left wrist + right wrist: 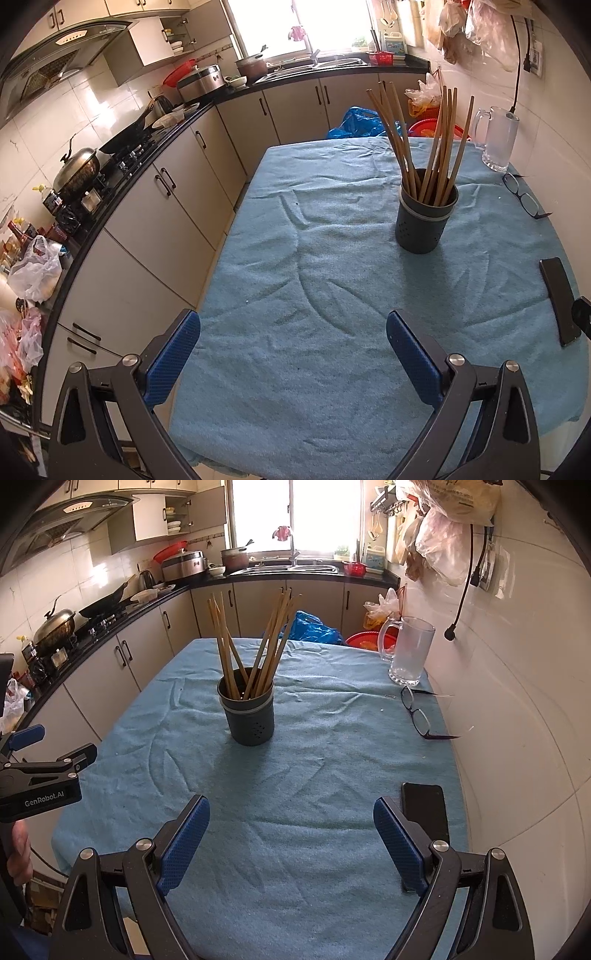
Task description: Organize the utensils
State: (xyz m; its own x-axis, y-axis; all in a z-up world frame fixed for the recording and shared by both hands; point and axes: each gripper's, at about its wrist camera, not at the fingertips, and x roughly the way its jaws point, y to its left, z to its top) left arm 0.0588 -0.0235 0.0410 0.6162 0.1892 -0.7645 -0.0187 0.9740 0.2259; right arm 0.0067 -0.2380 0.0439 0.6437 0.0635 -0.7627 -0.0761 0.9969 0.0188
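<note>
A dark grey utensil holder (424,221) stands upright on the blue cloth-covered table (314,295), with several wooden chopsticks (436,147) fanned out in it. It also shows in the right wrist view (251,716) with the chopsticks (258,642). My left gripper (293,332) is open and empty, low over the near part of the table, well short of the holder. My right gripper (291,819) is open and empty, near the table's front. The left gripper also shows at the left edge of the right wrist view (40,760).
A glass mug (410,650) stands at the far right of the table, glasses (417,712) lie in front of it, and a black phone (424,808) lies near the right gripper. A tiled wall runs along the right; kitchen counters (129,173) lie left.
</note>
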